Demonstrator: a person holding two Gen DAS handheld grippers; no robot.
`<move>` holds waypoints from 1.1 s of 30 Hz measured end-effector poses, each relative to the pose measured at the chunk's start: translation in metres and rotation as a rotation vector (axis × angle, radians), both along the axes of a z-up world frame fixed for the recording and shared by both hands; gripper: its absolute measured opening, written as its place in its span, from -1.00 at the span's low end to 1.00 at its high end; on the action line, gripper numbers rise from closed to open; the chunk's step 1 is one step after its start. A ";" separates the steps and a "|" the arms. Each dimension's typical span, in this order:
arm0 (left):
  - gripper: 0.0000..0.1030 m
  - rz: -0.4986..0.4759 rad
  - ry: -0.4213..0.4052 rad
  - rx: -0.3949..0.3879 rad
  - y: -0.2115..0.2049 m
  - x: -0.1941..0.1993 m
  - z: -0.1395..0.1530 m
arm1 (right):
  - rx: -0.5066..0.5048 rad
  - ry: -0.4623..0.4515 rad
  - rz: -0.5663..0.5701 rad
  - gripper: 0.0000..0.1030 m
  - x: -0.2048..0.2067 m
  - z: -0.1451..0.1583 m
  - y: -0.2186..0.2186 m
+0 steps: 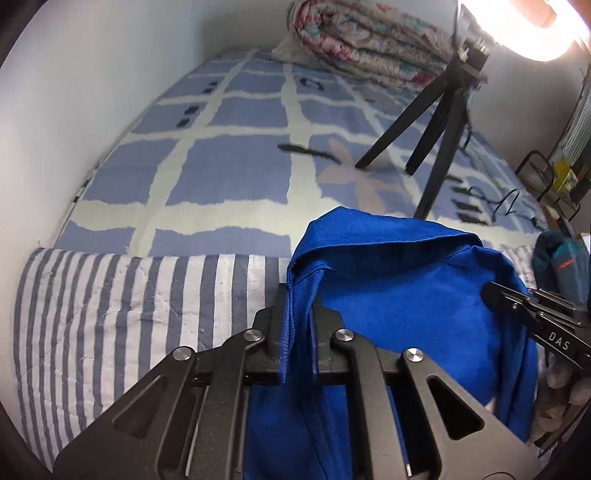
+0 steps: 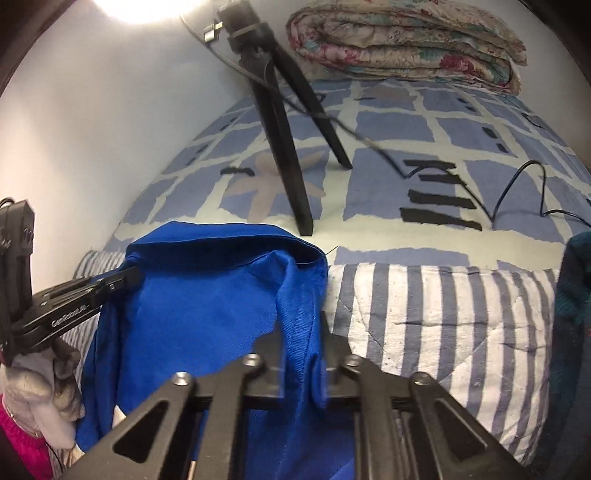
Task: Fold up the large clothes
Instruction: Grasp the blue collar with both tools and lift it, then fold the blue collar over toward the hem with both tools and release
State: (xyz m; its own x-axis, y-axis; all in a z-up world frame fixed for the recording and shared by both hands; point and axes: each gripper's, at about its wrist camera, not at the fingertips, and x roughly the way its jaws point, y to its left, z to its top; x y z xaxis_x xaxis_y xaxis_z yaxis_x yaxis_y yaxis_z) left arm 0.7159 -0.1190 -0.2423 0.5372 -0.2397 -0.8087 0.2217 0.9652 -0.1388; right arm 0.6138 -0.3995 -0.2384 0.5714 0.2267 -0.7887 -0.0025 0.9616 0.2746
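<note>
A bright blue garment [image 1: 399,288] hangs bunched over the near edge of the bed, held up between both grippers. In the left wrist view my left gripper [image 1: 299,306] is shut on a folded hem of the blue cloth, which runs down between its fingers. My right gripper [image 1: 495,291] comes in from the right with its tip against the same cloth. In the right wrist view the right gripper [image 2: 301,338] is shut on another hem of the blue garment [image 2: 207,295]. The left gripper [image 2: 129,275] pinches its far left corner, carried by a gloved hand [image 2: 37,387].
The bed has a blue checked sheet [image 1: 229,166] and a striped quilt [image 2: 443,314] along its near edge. A black tripod [image 2: 284,140] with a ring light [image 1: 524,26] stands mid-bed, its cable [image 2: 517,184] trailing right. A folded floral quilt [image 2: 406,44] lies at the back. A teal garment [image 1: 561,262] sits right.
</note>
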 end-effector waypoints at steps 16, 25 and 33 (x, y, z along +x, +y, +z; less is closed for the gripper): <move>-0.94 -0.039 -0.162 -0.091 0.014 -0.117 0.126 | -0.029 -0.167 -0.029 -0.87 -0.093 0.123 0.025; -0.94 -0.084 -0.227 -0.108 0.025 -0.226 0.184 | -0.028 -0.231 -0.006 -0.87 -0.203 0.190 0.039; -0.95 -0.105 -0.255 -0.127 0.042 -0.323 0.189 | -0.021 -0.270 0.029 -0.88 -0.307 0.196 0.057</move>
State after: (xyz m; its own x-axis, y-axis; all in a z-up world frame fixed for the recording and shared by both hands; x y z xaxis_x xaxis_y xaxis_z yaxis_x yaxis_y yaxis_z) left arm 0.3925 -0.0772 -0.0532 0.6861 -0.3954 -0.6107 0.3625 0.9136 -0.1843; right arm 0.3072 -0.3429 -0.0424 0.7551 0.2311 -0.6135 -0.1006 0.9656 0.2400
